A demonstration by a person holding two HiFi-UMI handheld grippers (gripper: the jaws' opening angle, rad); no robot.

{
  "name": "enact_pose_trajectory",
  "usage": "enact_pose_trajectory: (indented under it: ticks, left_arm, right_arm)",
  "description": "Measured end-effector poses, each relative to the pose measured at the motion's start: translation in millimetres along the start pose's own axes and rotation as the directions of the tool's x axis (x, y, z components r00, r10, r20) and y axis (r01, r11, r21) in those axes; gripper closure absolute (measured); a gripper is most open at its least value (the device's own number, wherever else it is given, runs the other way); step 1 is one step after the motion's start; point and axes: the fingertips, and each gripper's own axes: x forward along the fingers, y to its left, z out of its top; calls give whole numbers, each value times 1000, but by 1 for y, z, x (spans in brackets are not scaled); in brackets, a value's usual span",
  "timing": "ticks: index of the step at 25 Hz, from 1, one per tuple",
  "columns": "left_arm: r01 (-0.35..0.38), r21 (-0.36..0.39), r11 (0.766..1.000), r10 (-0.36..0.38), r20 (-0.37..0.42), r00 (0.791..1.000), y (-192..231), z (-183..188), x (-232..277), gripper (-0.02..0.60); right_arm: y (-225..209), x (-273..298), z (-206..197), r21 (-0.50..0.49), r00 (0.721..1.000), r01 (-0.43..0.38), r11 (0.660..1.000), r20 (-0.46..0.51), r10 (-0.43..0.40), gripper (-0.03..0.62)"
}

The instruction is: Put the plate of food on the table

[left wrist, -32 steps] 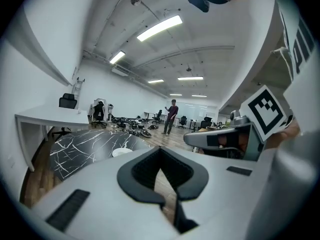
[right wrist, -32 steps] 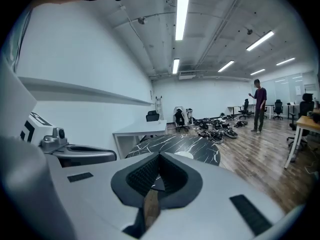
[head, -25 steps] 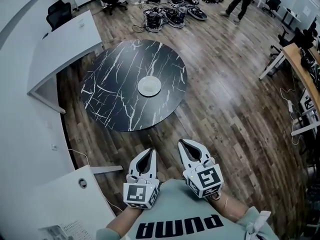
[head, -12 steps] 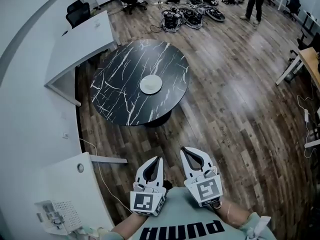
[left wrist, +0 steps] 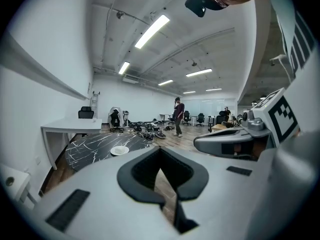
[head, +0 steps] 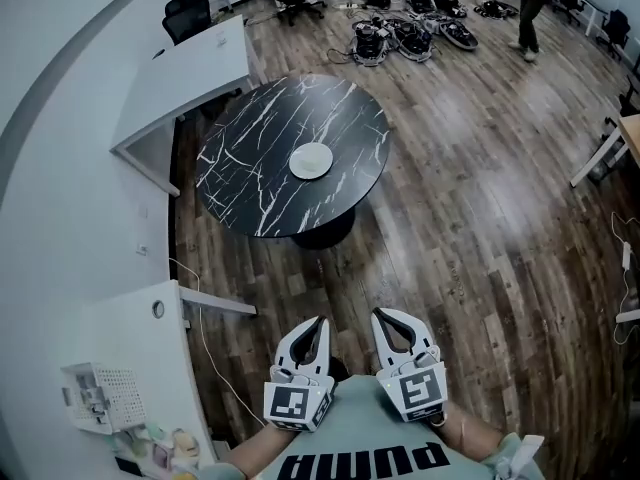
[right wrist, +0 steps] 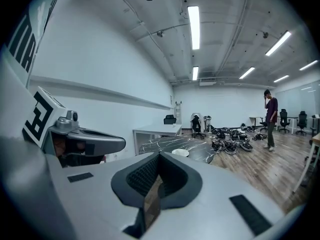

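A white plate (head: 311, 161) lies near the middle of a round black marble table (head: 250, 168), far ahead of both grippers. It also shows small in the left gripper view as the plate (left wrist: 119, 150) and in the right gripper view as the plate (right wrist: 180, 153). My left gripper (head: 318, 324) and right gripper (head: 384, 317) are held side by side close to my body, over the wooden floor. Both are shut with nothing between the jaws. I cannot make out any food on the plate at this distance.
A white desk (head: 180, 78) with a black chair (head: 187, 13) stands behind the table. A white counter (head: 130, 368) with small items is at my near left. Equipment lies heaped on the far floor (head: 410, 33), where a person (head: 530, 8) stands.
The table and plate have drifted farther up and right in the head view as I back away. Both grippers stay shut near my body.
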Motion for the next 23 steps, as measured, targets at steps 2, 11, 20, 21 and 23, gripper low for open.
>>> enact_pose_trajectory:
  ticks: [2,11,20,21,23]
  left_arm:
    - [4,1,1000,-4,1,1000,-4,2,2,575]
    - [-24,-1,1000,24,37,999,-6,5,-4,575]
    - [-31,5,999,31,56,998,-7,6,-9,575]
    - [-32,5,999,31,57,998,-7,6,-10,575]
    - [-33,5,999,32,57,998,-6,5,-11,575]
  right_arm:
    - [0,-2,1,-12,1000,-11,1000,4,11,587]
    - [-4,-5,11,-38,999,-9,999,37,10,588]
    - [-5,-8,15,-49,999,-5,999,50,7,587]
    - [-4,-8,14,-47,999,-5,999,49,7,588]
    - [-3,-9,11,-43,999,-5,999,47,7,587]
